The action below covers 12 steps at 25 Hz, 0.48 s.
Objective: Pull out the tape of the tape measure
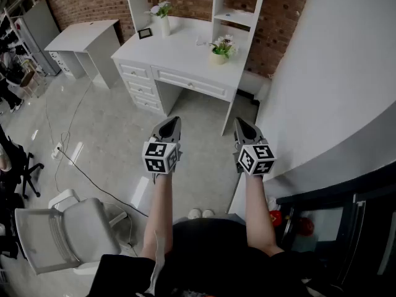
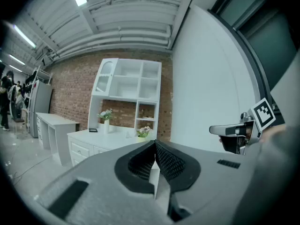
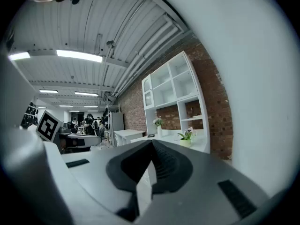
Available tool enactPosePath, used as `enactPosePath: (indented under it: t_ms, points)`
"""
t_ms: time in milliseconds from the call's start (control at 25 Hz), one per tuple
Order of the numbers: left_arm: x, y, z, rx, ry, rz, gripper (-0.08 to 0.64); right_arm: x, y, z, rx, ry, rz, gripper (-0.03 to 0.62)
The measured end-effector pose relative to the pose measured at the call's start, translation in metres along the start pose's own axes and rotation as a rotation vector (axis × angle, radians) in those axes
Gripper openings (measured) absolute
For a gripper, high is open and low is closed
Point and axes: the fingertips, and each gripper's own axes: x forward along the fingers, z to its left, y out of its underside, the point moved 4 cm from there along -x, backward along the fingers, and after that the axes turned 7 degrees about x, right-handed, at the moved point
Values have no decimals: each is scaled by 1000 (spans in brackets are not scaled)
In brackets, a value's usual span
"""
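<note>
Both grippers are held out level, side by side, above the floor (image 1: 111, 135). The left gripper (image 1: 175, 120) is seen clenched, jaws pressed together on nothing. The right gripper (image 1: 239, 122) is clenched empty as well. Both are pointed toward a white bench (image 1: 185, 57), where a potted plant (image 1: 220, 48) is stood. The tape measure is shown in no view, so its place cannot be told.

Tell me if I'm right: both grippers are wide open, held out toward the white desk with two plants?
Not quite. The left gripper and right gripper are shut, not wide open: each gripper view shows its jaw tips meeting with nothing between. They are held out toward the white desk with two plants.
</note>
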Motion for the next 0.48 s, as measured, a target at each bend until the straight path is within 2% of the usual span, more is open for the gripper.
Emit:
enactPosePath:
  t_ms: [480]
  points:
    - [0,4,-4,-9,14,17,9,-4,1,1,22,-6,-4,-3]
